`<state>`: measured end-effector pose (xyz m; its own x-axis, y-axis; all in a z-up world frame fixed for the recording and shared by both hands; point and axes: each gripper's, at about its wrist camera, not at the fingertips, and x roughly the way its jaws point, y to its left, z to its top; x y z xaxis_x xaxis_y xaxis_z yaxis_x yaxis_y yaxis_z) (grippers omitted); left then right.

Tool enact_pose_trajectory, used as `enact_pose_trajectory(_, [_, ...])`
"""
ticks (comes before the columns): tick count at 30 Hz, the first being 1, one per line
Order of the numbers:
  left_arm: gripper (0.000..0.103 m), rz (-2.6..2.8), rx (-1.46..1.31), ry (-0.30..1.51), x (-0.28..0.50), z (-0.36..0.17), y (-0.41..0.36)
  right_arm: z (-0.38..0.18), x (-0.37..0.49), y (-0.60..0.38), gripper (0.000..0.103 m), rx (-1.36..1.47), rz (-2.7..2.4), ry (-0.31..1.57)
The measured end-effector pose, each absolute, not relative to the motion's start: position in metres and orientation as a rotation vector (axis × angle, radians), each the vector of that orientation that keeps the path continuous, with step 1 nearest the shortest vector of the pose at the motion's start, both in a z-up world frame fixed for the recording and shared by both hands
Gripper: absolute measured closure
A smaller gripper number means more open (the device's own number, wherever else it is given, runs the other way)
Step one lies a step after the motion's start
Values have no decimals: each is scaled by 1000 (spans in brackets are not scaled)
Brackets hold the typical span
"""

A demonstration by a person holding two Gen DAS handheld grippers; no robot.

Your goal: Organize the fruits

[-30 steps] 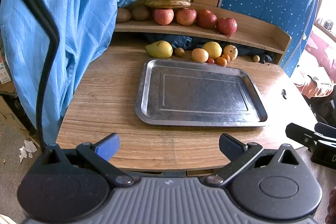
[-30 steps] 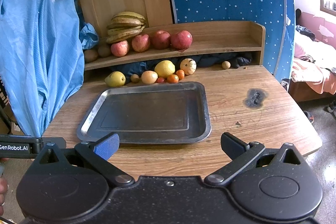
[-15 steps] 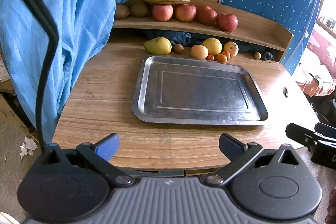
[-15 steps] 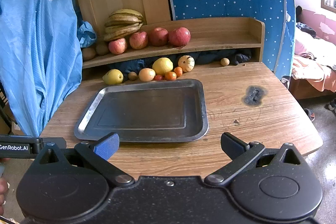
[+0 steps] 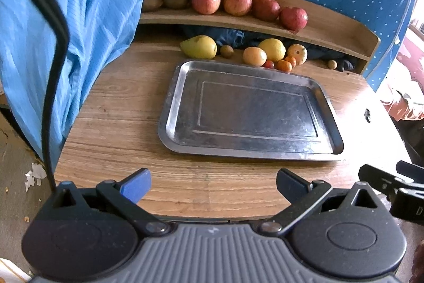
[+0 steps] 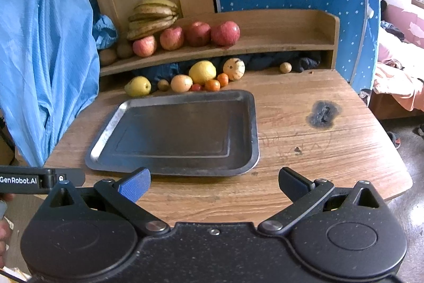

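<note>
Left wrist view: looks forward from the table's (image 5: 111, 123) near left edge, angled down and toward the right. Right wrist view: looks forward from the near edge further right, seemingly a little higher. Both stand back from the metal tray (image 5: 169, 108) (image 6: 254, 123) and share it, the fruit row behind it and the shelf (image 5: 331, 25) (image 6: 278, 47).

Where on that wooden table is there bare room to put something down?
The flat metal tray holds nothing. Bare wood lies right of it, around the dark burn mark, and along the near edge. It is crowded behind the tray, where the yellow pear, lemon and small oranges cluster.
</note>
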<state>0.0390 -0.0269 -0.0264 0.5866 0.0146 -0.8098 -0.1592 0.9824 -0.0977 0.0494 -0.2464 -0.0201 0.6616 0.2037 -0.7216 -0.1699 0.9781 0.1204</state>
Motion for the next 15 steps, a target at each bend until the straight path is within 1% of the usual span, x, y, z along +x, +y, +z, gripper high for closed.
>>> enact_pose_trajectory(15, [0, 148, -188, 995, 86, -41, -50, -39, 104, -267, 0, 18, 252, 894])
